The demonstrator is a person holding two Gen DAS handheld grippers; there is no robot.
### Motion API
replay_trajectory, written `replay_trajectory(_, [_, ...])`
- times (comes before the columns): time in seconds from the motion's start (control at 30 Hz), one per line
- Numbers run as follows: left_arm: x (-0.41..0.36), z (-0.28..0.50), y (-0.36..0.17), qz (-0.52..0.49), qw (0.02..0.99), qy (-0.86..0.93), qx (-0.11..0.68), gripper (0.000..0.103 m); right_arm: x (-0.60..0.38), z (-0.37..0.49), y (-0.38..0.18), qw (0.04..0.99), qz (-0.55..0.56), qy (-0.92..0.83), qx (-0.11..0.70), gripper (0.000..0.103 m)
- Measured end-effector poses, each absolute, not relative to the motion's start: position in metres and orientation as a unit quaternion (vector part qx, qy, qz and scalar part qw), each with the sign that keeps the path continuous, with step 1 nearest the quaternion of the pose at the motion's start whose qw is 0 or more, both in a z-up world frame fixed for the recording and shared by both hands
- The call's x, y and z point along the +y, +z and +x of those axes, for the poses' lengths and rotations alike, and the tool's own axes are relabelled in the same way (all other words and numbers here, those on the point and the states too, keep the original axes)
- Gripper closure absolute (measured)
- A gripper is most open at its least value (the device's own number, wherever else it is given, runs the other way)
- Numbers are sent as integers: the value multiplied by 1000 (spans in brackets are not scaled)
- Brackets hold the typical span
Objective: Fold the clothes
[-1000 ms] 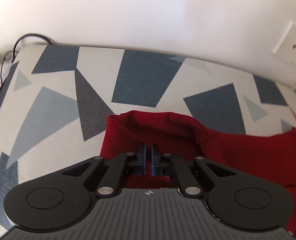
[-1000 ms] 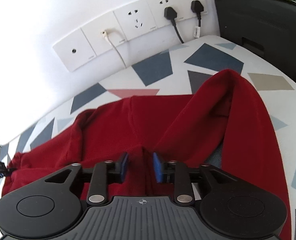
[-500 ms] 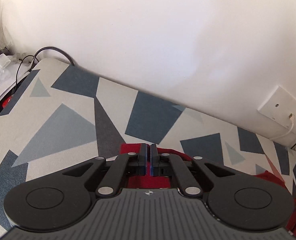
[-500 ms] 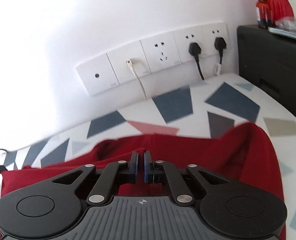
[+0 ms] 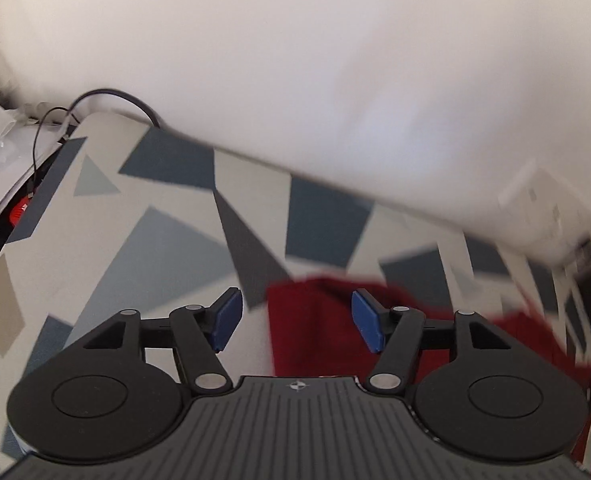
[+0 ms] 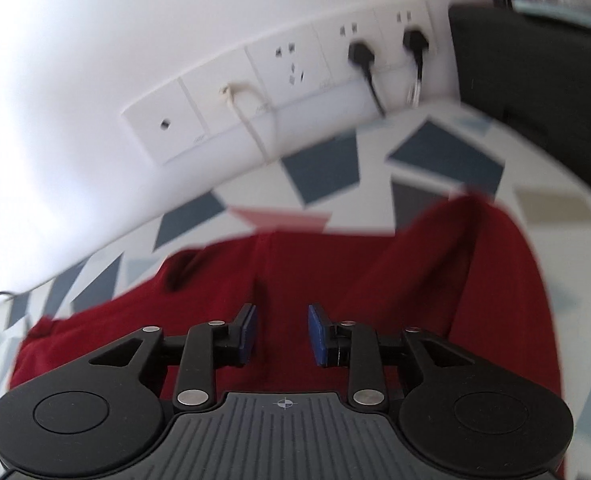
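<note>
A dark red garment (image 6: 395, 264) lies folded on a table covered with a cloth of grey and blue triangles (image 5: 167, 240). In the right wrist view it fills the lower half, one sleeve ridge running up to the right. My right gripper (image 6: 281, 334) hovers over its middle, jaws opening, blue pads apart with nothing pinched between them. In the left wrist view the garment's left edge (image 5: 311, 328) lies below my left gripper (image 5: 295, 320), whose jaws are opening wide, and no cloth is held in them.
A row of white wall sockets (image 6: 295, 76) with two black plugs and a white cable sits behind the table. A black box (image 6: 535, 92) stands at the right. Papers and black cables (image 5: 11, 160) lie off the table's left end.
Both grippers were shut on the red cloth half a second ago; both have since opened and let it go. The left gripper lifted and moved away, so more of the patterned table shows.
</note>
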State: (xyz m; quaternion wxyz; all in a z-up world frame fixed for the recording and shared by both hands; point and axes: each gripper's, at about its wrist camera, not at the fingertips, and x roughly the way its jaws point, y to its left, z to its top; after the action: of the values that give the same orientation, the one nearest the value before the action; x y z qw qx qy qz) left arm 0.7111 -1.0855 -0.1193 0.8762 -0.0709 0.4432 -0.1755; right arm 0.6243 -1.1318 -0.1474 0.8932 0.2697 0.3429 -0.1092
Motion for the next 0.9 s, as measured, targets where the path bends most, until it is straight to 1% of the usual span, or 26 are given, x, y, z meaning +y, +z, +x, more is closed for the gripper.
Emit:
replay_trajectory(0.07, [-1087, 689, -125, -10, 869, -200, 452, 39, -1125, 621, -150, 892, 270, -95, 349, 74])
replay_trajectory(0.13, [-1093, 667, -135, 61, 862, -221, 452, 37, -1117, 623, -153, 894, 265, -86, 352, 69])
replay_trajectory(0.23, [-1104, 642, -148, 135, 853, -237, 446, 37, -1107, 632, -160, 893, 258, -84, 360, 68])
replay_trajectory(0.27, [-1108, 637, -152, 153, 849, -241, 444, 37, -1104, 636, -162, 891, 257, -85, 364, 70])
replay_trajectory(0.33, [-1116, 630, -160, 186, 849, -236, 434, 37, -1100, 641, -165, 889, 250, -93, 372, 94])
replay_trajectory(0.5, [-1133, 616, -174, 275, 858, -207, 382, 38, -1093, 632, -143, 911, 216, -105, 337, 95])
replay_trajectory(0.53, [-1133, 616, -175, 285, 862, -193, 373, 38, -1094, 629, -139, 913, 210, -108, 333, 95])
replay_trajectory(0.6, [-1125, 620, -175, 262, 868, -181, 380, 38, -1097, 626, -137, 910, 206, -109, 343, 95])
replay_trajectory(0.73, [-1110, 627, -175, 207, 876, -168, 401, 37, -1103, 627, -162, 885, 208, -111, 401, 94])
replay_trajectory(0.83, [-1109, 626, -176, 209, 878, -167, 397, 36, -1101, 624, -167, 891, 200, -116, 390, 93])
replay_trajectory(0.9, [-1109, 626, -177, 210, 879, -166, 396, 33, -1100, 623, -168, 892, 201, -121, 386, 93])
